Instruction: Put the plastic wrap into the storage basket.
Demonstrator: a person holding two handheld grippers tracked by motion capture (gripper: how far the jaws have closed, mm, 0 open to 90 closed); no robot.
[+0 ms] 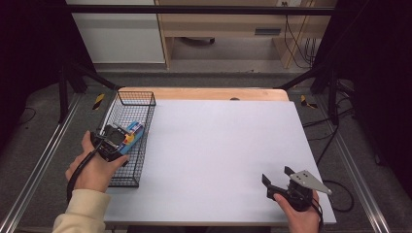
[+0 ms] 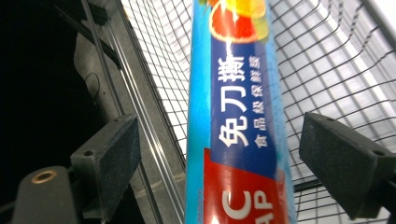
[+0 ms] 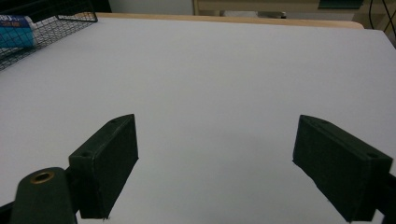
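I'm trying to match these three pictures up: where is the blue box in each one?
High view: blue box at left, in the wire basket, just beyond the left gripper.
Left gripper view: box fills the centre, between open jaws.
Right gripper view: box at top left.
Shared landmark: the basket.

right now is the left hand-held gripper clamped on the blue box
No, its pads stand apart from the blue box, gaps on both sides.
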